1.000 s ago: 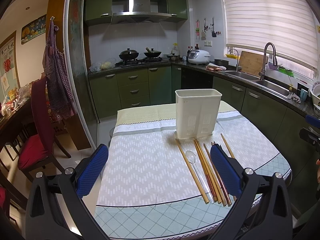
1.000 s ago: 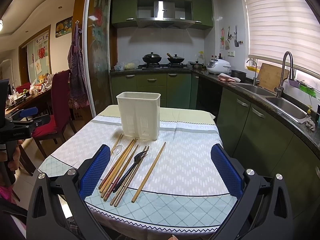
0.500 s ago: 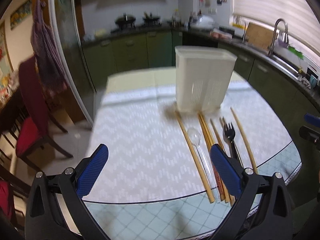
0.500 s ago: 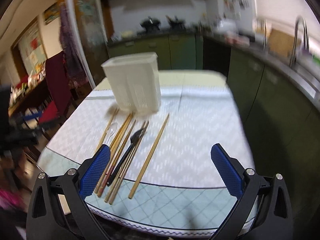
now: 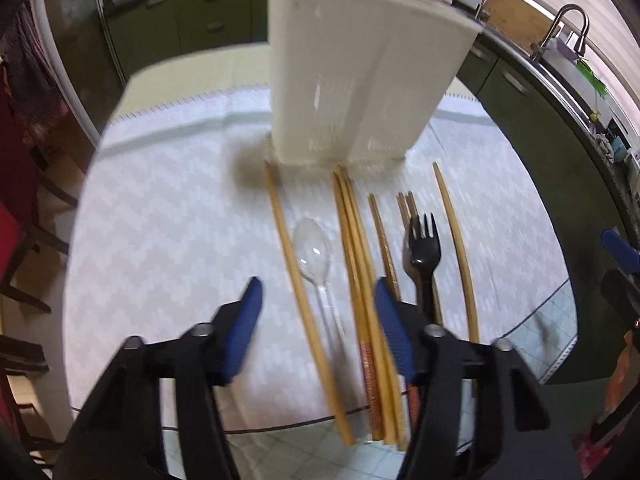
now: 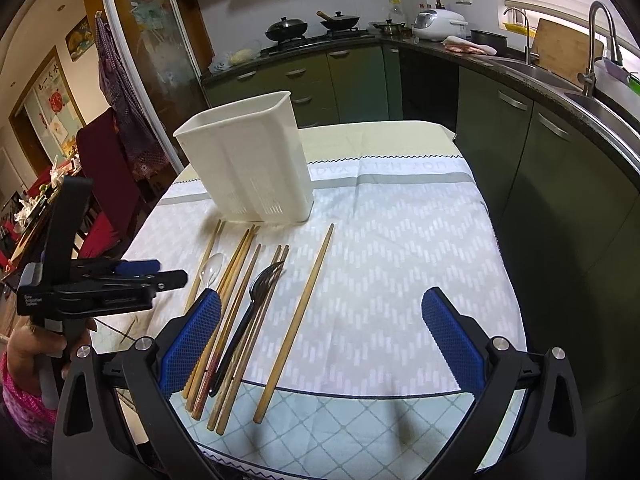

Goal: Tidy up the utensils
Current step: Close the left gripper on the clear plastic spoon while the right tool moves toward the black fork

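The left gripper [image 5: 318, 320] is tilted steeply down over the row of utensils. Its jaws have just been closing to roughly half width; the pads do not yet press on anything. Between them lie the handle of the clear plastic spoon [image 5: 314, 256] and one pale chopstick [image 5: 296, 280]. The bundle of chopsticks [image 5: 360, 280] passes under or just beside the right-hand pad; motion blur prevents a firmer reading.

The right gripper [image 6: 320, 332] hangs over the near edge of the table with its jaws spread wide and nothing held. The lone chopstick [image 6: 298, 324] lies on the cloth within its span. The black fork [image 6: 248, 316] and further chopsticks lie just beside its left pad.

Step in hand: approach for the first pick. No utensil appears to have been lifted or sorted. The next move calls for a final descent, centring on a single item (the spoon handle looks the likeliest target) and closing without trapping the neighbouring chopstick.

Container: the white utensil holder [image 6: 248, 160] stands upright on the patterned tablecloth [image 6: 400, 248], just beyond the utensil tips, several of which reach almost to its base. It has perforated lower walls. From the right wrist view only its rim and outer walls show, so its contents cannot be confirmed; nothing projects above the rim.
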{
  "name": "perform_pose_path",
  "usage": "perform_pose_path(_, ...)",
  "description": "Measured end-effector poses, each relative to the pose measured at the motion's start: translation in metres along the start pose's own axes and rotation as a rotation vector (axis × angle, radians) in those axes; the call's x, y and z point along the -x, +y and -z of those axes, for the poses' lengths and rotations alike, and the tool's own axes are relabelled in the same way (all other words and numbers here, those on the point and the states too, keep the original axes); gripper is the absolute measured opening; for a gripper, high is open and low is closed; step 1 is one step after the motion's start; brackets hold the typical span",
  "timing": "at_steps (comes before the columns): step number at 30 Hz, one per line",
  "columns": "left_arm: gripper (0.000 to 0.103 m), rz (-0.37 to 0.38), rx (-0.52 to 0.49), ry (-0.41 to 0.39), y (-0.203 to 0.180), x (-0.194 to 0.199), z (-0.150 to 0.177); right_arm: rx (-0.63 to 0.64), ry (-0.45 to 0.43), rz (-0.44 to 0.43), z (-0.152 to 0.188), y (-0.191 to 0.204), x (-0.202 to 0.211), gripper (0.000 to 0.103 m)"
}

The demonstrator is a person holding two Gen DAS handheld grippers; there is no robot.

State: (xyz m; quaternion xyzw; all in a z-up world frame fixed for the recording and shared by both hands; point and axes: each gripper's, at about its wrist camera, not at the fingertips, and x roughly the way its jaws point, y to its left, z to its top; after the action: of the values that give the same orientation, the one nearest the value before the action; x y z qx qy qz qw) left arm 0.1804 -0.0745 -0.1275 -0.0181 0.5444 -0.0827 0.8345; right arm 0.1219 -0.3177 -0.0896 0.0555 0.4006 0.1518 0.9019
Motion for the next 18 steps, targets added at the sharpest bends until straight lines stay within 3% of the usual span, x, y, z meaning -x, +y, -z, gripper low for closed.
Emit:
perform_pose_path(4,0.038,0.013,0.027,0.077,0.0,-0.015,-0.003,-0.003,0.001,-0.008,0.001,-0.002,-0.001,0.099)
perform_pose_path(7,0.035,0.019,0.044,0.107,0.0,-0.025,-0.007,0.001,0.002,-0.02,0.003,-0.001,-0.003,0.099)
perform_pose_path(10,0.018,0.046,0.067,0.128,-0.001,-0.034,-0.011,0.004,0.004,-0.028,0.004,0.0,-0.004,0.099)
perform_pose_path(18,0.018,-0.015,0.083,0.151,-0.001,-0.047,-0.02,0.014,0.012,-0.022,0.004,0.0,-0.007,0.099)
